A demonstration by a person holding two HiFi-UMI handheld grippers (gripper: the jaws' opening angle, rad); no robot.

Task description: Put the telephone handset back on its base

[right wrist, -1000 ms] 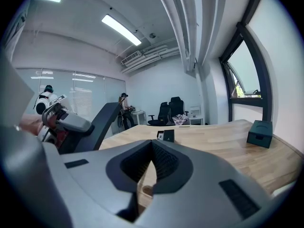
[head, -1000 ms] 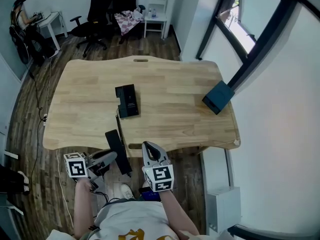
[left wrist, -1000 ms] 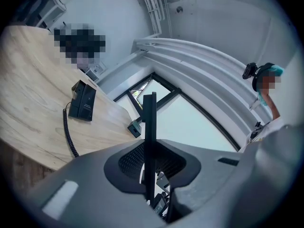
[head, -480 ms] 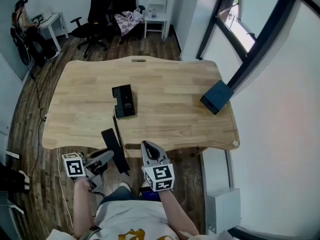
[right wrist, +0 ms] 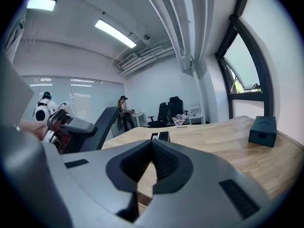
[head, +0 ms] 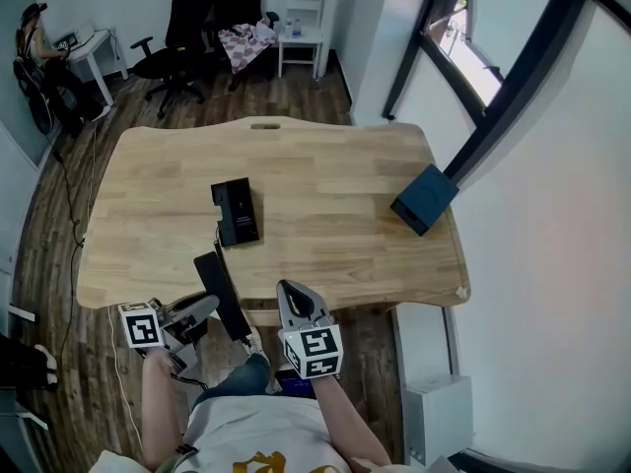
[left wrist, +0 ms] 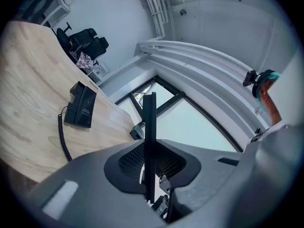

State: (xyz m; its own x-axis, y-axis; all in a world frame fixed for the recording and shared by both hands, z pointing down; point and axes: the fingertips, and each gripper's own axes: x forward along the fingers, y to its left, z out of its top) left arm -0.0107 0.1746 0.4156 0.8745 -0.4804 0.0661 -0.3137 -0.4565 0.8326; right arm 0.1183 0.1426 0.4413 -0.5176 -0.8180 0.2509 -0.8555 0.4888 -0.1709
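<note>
The black telephone base lies on the wooden table, left of middle; it also shows in the left gripper view. A coiled cord runs from it toward the near table edge. My left gripper is shut on the black handset, held over the table's near edge and seen edge-on between the jaws. My right gripper hovers just right of it, below the near edge, shut and empty.
A dark teal box sits at the table's right edge. Office chairs and a small white table stand beyond the far side. A person sits at a desk at the far left. A window wall runs along the right.
The head view has shifted, so the table sits lower and further left. The handset in my left gripper has come slightly nearer the base. The right gripper has barely moved.
</note>
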